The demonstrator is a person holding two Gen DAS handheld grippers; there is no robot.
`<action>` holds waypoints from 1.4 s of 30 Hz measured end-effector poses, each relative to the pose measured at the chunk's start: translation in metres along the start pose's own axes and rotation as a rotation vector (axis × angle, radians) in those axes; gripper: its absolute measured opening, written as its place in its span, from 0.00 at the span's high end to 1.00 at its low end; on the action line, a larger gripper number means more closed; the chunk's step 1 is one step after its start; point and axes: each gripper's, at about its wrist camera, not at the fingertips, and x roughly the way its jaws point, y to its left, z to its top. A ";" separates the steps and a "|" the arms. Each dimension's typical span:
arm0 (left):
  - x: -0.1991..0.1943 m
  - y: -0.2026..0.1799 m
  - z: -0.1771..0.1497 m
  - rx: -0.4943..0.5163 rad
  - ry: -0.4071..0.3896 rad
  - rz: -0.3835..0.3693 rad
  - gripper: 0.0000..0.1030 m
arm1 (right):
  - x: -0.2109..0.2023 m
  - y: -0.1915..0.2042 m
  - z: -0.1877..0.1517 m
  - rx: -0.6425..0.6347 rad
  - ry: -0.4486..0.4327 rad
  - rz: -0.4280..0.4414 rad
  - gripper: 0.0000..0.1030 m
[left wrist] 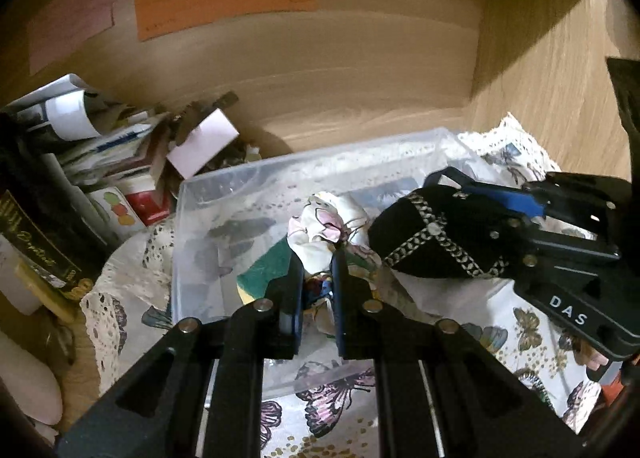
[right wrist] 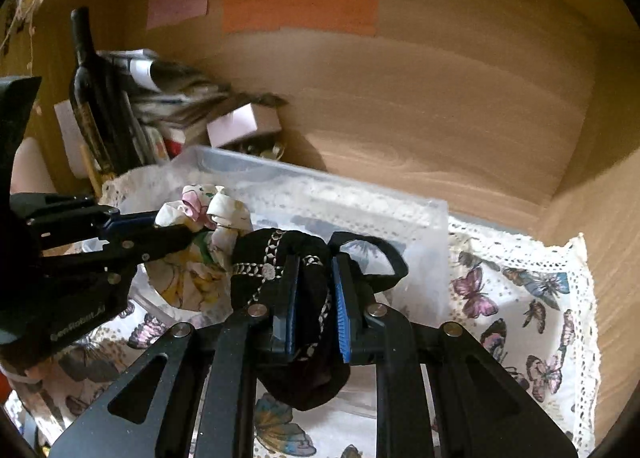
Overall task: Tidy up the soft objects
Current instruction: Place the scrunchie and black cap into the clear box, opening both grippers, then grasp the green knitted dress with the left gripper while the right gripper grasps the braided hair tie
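Observation:
My left gripper [left wrist: 317, 254] is shut on a white floral cloth [left wrist: 326, 224] and holds it over the clear plastic bin [left wrist: 200, 194]. A green and yellow sponge [left wrist: 262, 266] lies inside the bin. My right gripper [right wrist: 316, 258] is shut on a black pouch with silver chain trim [right wrist: 276, 254], held over the bin's [right wrist: 434, 254] near side, next to the floral cloth [right wrist: 208, 214]. The pouch [left wrist: 424, 238] and right gripper [left wrist: 460, 194] show at the right of the left wrist view. The left gripper [right wrist: 176, 226] shows at the left of the right wrist view.
The bin stands on a white butterfly-print lace cloth [right wrist: 520, 298] inside a wooden cabinet. A dark wine bottle [right wrist: 86, 90], stacked papers and books [left wrist: 100, 146] and a small open box [left wrist: 204, 142] crowd the back left. Coloured paper notes [right wrist: 300, 8] are stuck on the back wall.

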 end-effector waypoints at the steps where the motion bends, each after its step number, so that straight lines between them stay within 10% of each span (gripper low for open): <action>1: 0.000 -0.001 -0.001 0.006 0.001 0.000 0.89 | 0.002 0.001 -0.001 -0.002 0.008 0.008 0.86; 7: -0.006 -0.006 -0.005 0.021 0.013 -0.019 0.82 | 0.006 0.002 -0.004 -0.012 0.035 0.011 0.77; 12: -0.018 -0.008 -0.007 0.015 0.022 -0.041 0.60 | -0.007 -0.002 -0.002 -0.003 0.021 0.013 0.47; 25: -0.086 -0.018 -0.020 -0.008 -0.093 -0.040 0.06 | -0.078 -0.013 -0.027 0.024 -0.061 0.026 0.39; 38: -0.084 -0.039 -0.065 -0.018 0.018 -0.060 0.01 | -0.062 -0.005 -0.097 0.048 0.123 0.079 0.40; 42: -0.079 -0.042 -0.079 -0.030 0.053 -0.061 0.01 | -0.052 -0.005 -0.111 0.062 0.177 0.106 0.55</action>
